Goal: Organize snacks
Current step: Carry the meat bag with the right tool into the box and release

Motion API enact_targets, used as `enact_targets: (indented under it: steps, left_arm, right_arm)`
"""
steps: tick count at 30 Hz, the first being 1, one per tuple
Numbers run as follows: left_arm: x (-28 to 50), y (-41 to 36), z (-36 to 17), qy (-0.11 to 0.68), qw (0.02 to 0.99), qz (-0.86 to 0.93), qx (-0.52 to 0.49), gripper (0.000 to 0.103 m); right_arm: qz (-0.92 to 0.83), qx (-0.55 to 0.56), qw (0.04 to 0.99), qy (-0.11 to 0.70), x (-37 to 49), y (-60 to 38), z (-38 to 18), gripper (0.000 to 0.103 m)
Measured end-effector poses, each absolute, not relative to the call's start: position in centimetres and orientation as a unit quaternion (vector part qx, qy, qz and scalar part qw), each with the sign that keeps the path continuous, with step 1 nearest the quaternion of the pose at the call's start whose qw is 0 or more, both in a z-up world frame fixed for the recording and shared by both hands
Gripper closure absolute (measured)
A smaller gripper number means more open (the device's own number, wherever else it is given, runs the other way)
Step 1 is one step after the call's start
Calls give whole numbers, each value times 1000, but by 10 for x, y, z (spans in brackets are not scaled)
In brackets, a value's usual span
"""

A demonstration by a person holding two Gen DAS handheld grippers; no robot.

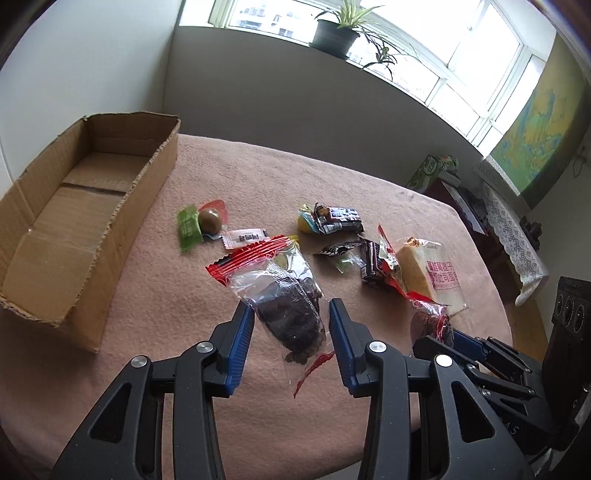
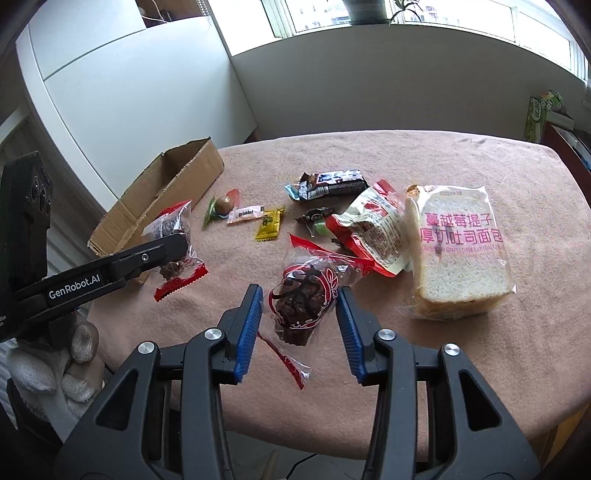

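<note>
Snacks lie scattered on a pink tablecloth [image 1: 258, 177]. My left gripper [image 1: 291, 310] is open, its blue fingers on either side of a clear red-edged bag of dark dried fruit [image 1: 288, 306], also seen in the right wrist view [image 2: 171, 240]. My right gripper [image 2: 299, 295] is open around a second bag of dark dried fruit [image 2: 303, 299], which shows in the left wrist view [image 1: 432, 321] too. An empty cardboard box [image 1: 74, 206] stands at the left. A packet of sliced toast [image 2: 458, 254] lies at the right.
Small sweets lie mid-table: a green wrapper with a round brown sweet [image 1: 201, 223], a white sachet [image 1: 245, 236], a yellow packet [image 2: 269, 223], a dark bar wrapper [image 2: 332, 184] and a red-white packet [image 2: 373, 229]. A wall and window sill with a plant [image 1: 336, 33] stand behind.
</note>
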State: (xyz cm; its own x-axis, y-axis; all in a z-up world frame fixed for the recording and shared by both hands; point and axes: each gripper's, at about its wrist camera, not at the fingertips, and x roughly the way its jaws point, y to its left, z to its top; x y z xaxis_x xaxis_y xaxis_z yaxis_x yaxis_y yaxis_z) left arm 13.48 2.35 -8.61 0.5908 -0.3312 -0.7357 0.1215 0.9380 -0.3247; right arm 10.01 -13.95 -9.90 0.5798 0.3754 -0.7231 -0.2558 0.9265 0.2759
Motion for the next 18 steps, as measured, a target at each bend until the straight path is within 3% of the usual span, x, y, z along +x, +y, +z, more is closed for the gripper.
enact_targets:
  steps: [8,18]
  left_arm:
    - [132,97,-64,401,904,-62,-136,63]
    - [138,165,-72,394,907,13,-146,63]
  right_arm:
    - [223,27,895,385,132,-73,-62,60]
    - [278,-10,888,367,168,22,-38,60]
